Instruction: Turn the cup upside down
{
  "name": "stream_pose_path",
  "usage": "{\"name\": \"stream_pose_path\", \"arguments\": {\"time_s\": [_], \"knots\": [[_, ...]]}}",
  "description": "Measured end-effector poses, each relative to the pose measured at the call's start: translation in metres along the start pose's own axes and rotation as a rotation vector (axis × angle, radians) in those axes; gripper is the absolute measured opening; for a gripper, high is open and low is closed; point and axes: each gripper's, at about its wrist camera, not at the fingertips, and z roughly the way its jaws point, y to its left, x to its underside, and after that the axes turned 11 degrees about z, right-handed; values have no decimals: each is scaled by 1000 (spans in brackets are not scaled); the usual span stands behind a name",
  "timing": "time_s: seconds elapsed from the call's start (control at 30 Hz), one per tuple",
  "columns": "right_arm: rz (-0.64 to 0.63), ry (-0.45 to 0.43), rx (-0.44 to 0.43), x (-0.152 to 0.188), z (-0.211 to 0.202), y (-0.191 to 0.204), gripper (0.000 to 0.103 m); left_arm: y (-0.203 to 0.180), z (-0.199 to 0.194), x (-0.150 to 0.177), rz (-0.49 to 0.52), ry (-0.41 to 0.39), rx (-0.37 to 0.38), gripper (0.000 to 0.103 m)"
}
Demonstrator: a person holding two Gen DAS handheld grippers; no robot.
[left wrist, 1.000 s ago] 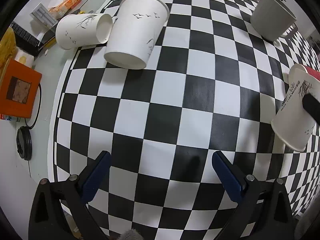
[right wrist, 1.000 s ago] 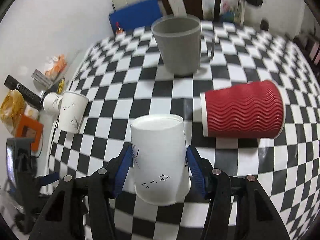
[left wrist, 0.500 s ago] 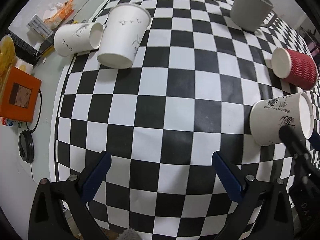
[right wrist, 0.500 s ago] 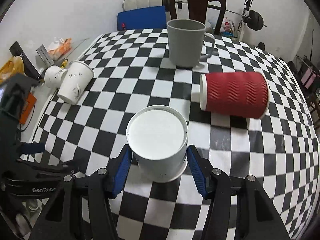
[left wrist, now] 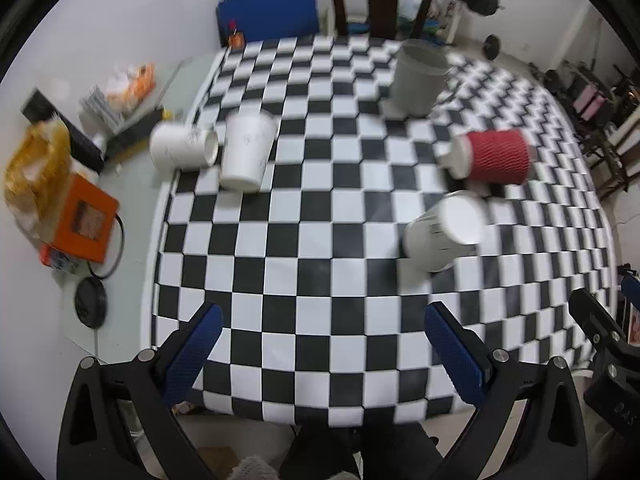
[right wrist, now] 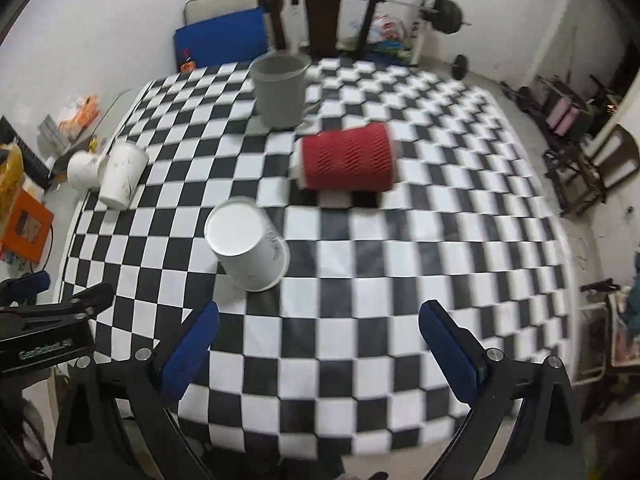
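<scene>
A white paper cup [right wrist: 248, 246] stands upside down on the checkered table [right wrist: 360, 300], base up; it also shows in the left wrist view [left wrist: 444, 232]. My right gripper [right wrist: 318, 352] is open and empty, pulled back near the table's front edge, apart from the cup. My left gripper [left wrist: 324, 354] is open and empty, also back at the front edge. A red ribbed cup [right wrist: 348, 160] lies on its side behind the white cup. Two more white cups stand upside down [left wrist: 246, 152] and lie sideways [left wrist: 182, 148] at the far left.
A grey mug [right wrist: 280, 90] stands upright at the back of the table. A chair [right wrist: 324, 12] and a blue pad [right wrist: 220, 38] are behind the table. An orange box [left wrist: 86, 218], a black disc [left wrist: 91, 303] and clutter sit left of the table.
My right gripper let go of the white cup, opened wide and drew back. The cup now stands base up on the table. My left gripper also rose and pulled back.
</scene>
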Motion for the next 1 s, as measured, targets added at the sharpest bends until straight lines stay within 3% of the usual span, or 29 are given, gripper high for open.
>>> {"name": "stream_pose_path", "arguments": {"time_s": [0.17,0.4,0.6,1.0], "knots": [[29,-43,31,-3,-83,-20,101,-15,-68,1,29,-86,31,103],[28,-51,57,-8,-150,-27,101,-3,-127,-7,8,-152,-8,103],[49,-53,50,-10,-194,-34,102,-3,-161,-2,2,-200,-54,103],[36,-84,58,-10,-256,-36,101,-7,-197,9,-16,-218,-42,103]]}}
